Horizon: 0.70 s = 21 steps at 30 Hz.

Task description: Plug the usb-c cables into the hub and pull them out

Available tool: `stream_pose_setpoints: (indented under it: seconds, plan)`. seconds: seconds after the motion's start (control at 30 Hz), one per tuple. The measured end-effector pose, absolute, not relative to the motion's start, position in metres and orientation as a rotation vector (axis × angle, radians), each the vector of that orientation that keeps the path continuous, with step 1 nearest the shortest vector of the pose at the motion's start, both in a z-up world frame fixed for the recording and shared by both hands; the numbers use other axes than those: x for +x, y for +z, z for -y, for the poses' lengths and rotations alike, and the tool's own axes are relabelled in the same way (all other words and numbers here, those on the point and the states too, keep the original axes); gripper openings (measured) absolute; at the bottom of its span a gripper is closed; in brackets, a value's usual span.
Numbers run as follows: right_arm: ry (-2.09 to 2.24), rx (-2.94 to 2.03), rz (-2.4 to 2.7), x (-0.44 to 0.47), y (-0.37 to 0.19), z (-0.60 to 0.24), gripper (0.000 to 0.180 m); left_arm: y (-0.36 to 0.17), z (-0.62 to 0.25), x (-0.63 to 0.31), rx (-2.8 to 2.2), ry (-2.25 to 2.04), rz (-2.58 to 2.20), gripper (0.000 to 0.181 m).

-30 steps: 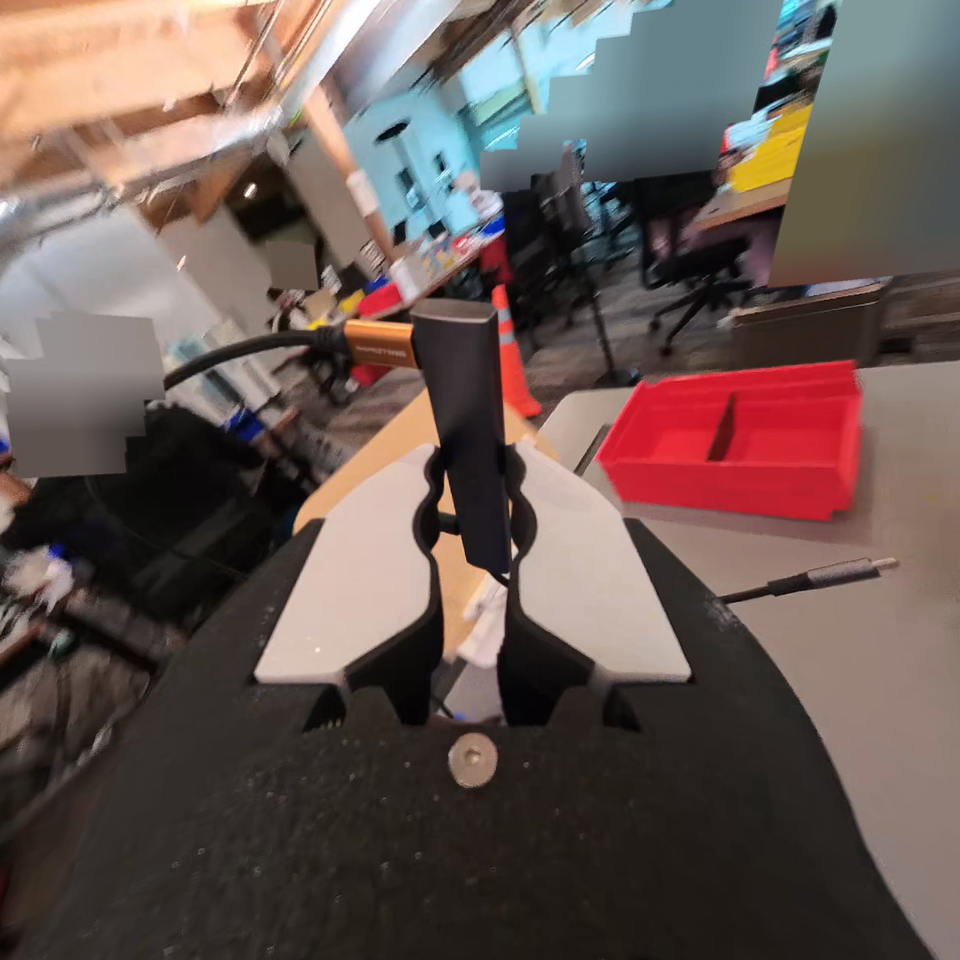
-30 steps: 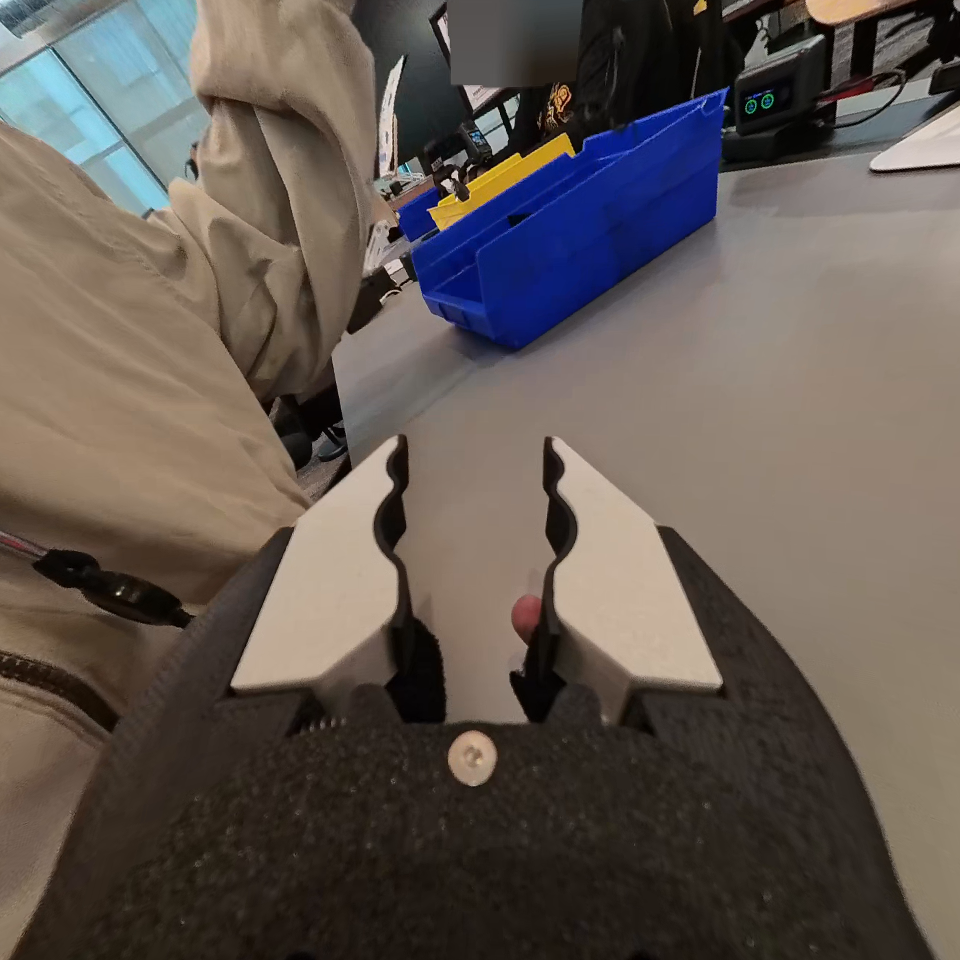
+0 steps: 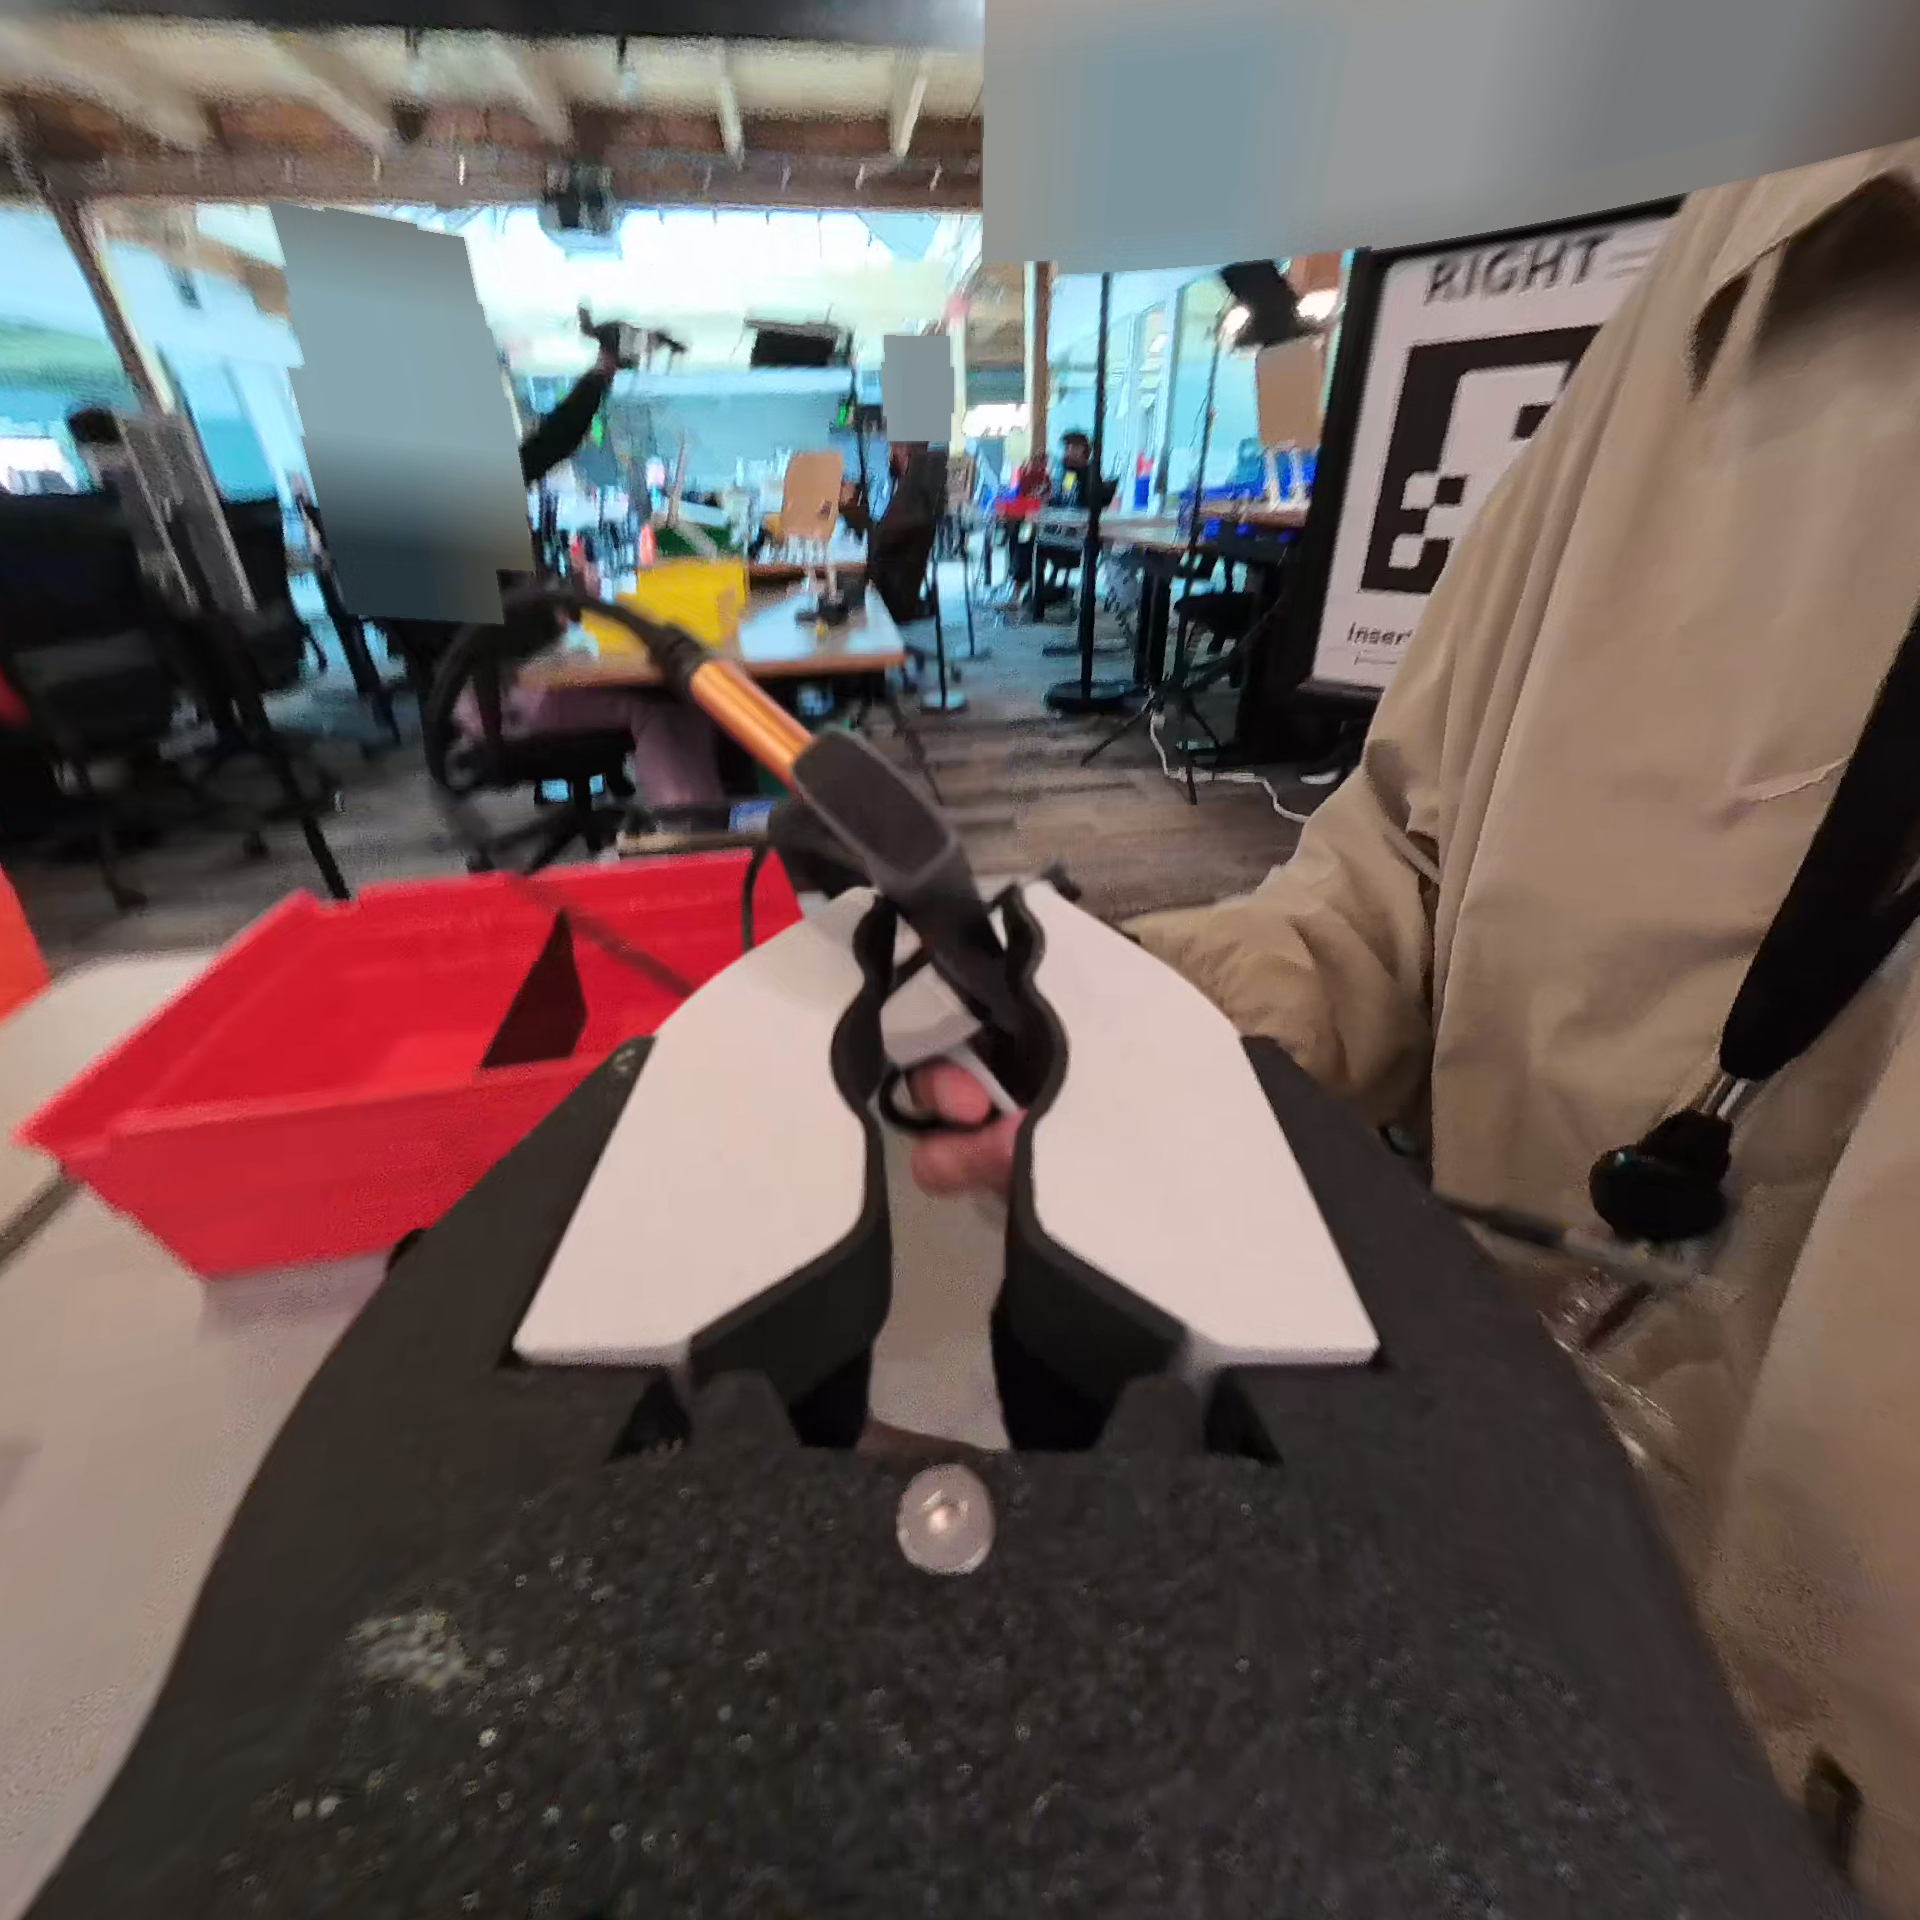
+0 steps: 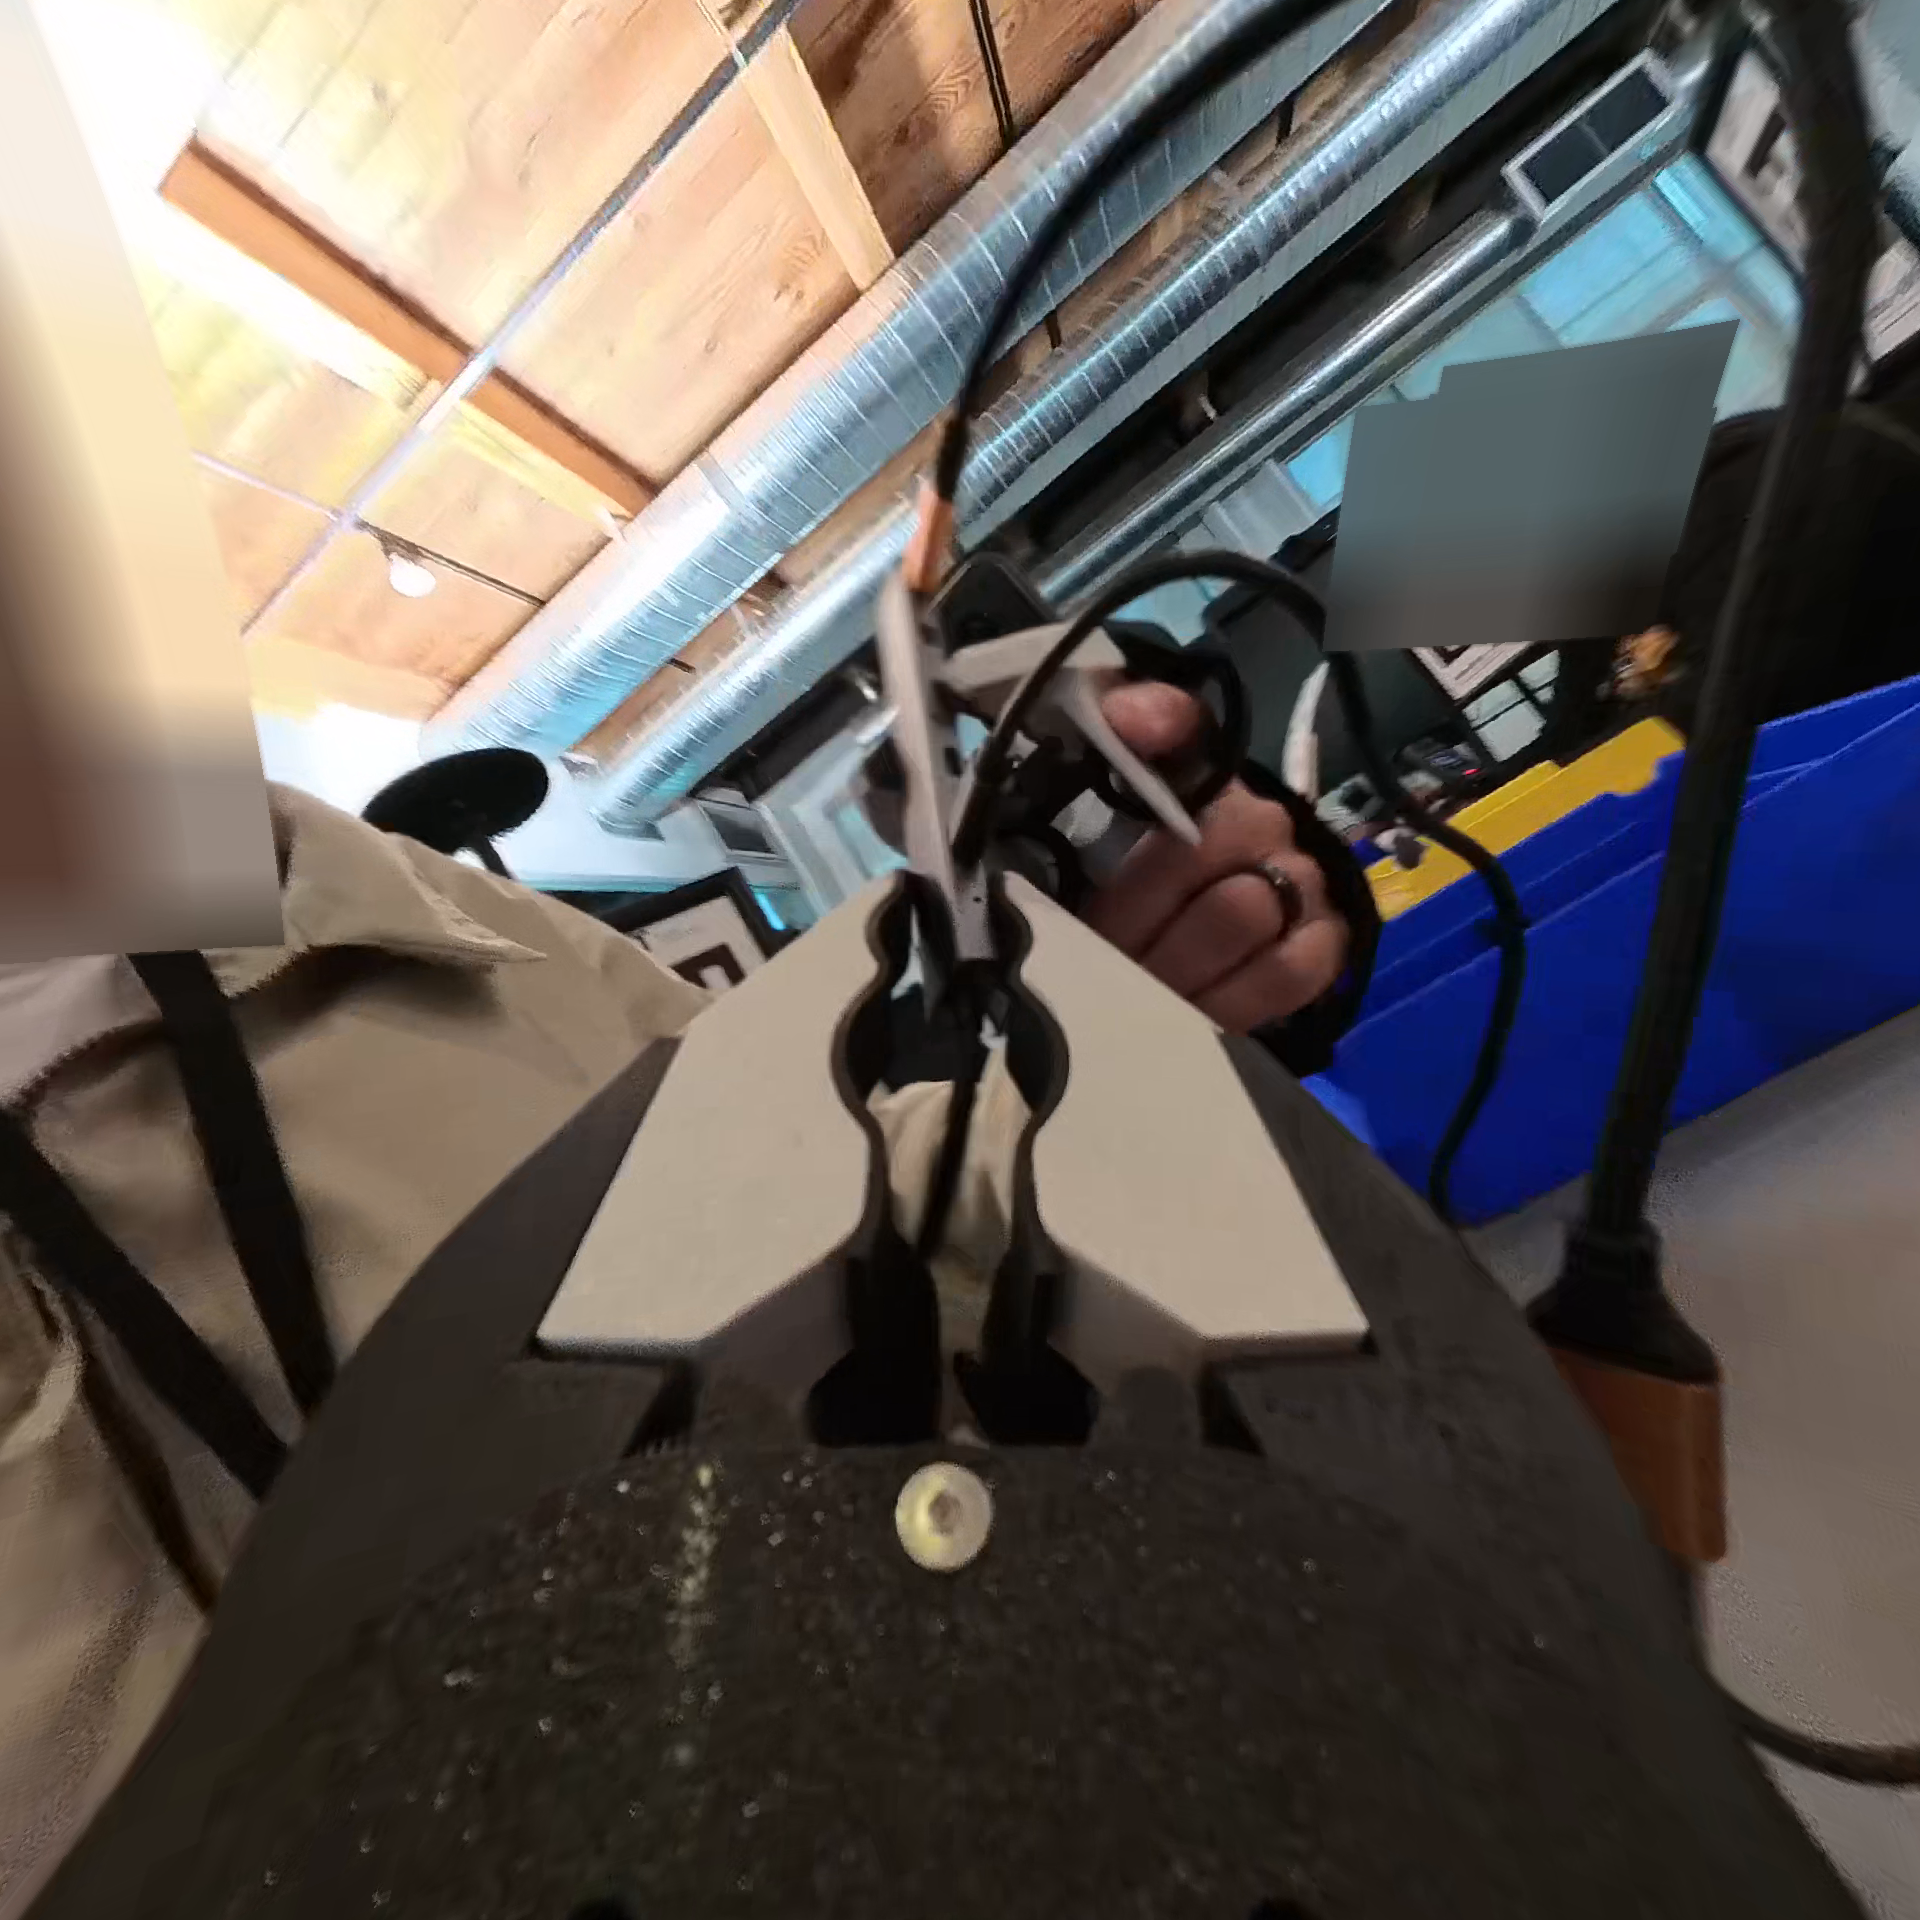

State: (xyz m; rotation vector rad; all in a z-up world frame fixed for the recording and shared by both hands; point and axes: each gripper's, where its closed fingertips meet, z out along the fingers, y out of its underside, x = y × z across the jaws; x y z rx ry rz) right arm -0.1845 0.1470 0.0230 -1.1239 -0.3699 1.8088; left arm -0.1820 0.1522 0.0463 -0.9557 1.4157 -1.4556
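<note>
Two tongs | left tongs (image 3: pixel 951 961) clamp hub (image 3: pixel 894 831); right tongs (image 4: pixel 951 935) pinch cable (image 4: pixel 956 1101)

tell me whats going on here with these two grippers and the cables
A person in a beige jacket is working two handheld grippers in front of their chest. The left claw is shut on a dark grey slab-shaped usb hub, which has an orange-collared black cable plugged into its far end. The right claw pinches a thin black cable with a grey metal plug, held up against the hub; whether it is seated is unclear. A red plastic bin sits on the table behind.
</note>
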Motion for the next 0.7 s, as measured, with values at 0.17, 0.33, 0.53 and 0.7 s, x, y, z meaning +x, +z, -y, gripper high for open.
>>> stream_pose_setpoints:
  seconds: [0.17, 0.33, 0.53, 0.7]
  plan:
    - [1.322, -1.297, 0.592, -0.183, -0.009, -0.155, 0.008, 0.013, -0.159, -0.201, -1.241, -1.425, -1.47, 0.038]
    - [0.975, -1.335, 0.876, -0.187, -0.033, -0.149, 0.009, -0.011, -0.154, -0.225, -1.395, -1.365, -1.589, 0.031]
    - [0.989, -1.325, 0.922, -0.193, -0.038, -0.143, 0.009, -0.008, -0.157, -0.242, -1.373, -1.394, -1.532, 0.015]
    - [1.03, -1.307, 0.914, -0.2, -0.037, -0.141, 0.009, -0.01, -0.152, -0.243, -1.341, -1.385, -1.518, 0.014]
